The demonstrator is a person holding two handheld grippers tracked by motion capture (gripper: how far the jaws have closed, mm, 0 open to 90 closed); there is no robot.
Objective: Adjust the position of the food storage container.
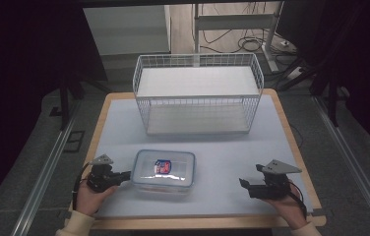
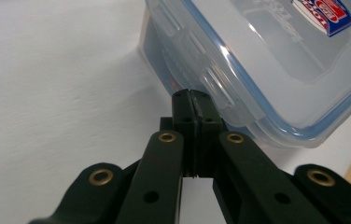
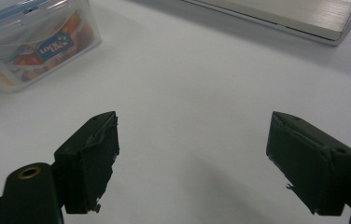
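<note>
Matte black left gripper [image 2: 193, 95] against clear, rounded plastic container [image 2: 276, 60].

I read "LOCK&LOCK" on the blue and red sticker [image 3: 56, 48] on the box [image 3: 33, 42] side, same sticker on its lid too blurred to read from above, no other text I can make out

— What is being handled?
— A clear rectangular plastic food container [image 1: 164, 171] with a blue-sealed snap lid and a red-and-blue label.

— How does it lie?
— Flat, lid closed, near the table's front-left.
</note>
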